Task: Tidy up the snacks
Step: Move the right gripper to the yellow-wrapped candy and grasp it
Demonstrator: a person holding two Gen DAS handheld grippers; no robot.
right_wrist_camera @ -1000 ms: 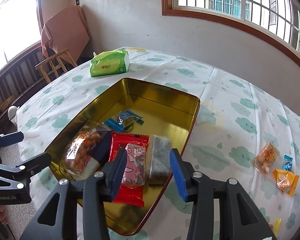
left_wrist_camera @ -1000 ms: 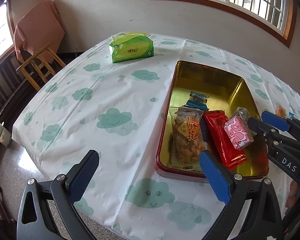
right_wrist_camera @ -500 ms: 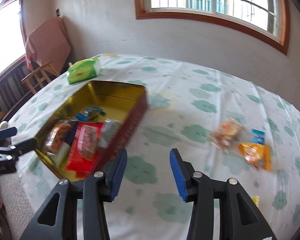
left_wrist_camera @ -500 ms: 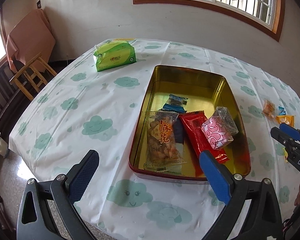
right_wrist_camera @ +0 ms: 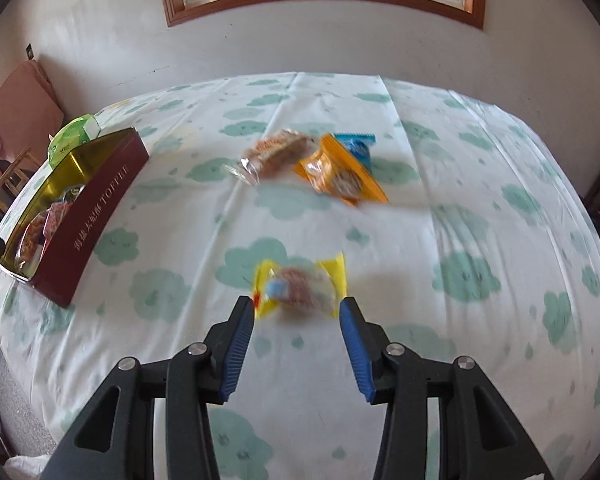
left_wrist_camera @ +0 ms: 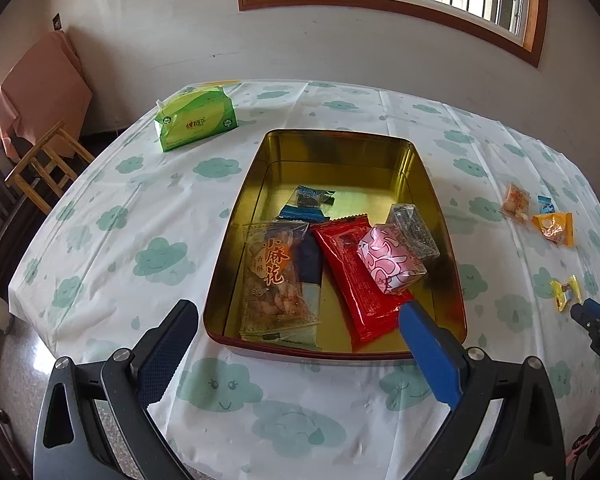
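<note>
One yellow-ended candy (right_wrist_camera: 300, 286), blurred, lies on the cloud-print tablecloth (right_wrist_camera: 440, 320).

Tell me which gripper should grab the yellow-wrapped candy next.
Right. The right gripper has its fingers open just short of the yellow-wrapped candy, while the left gripper sits by the tin, far from it.
</note>
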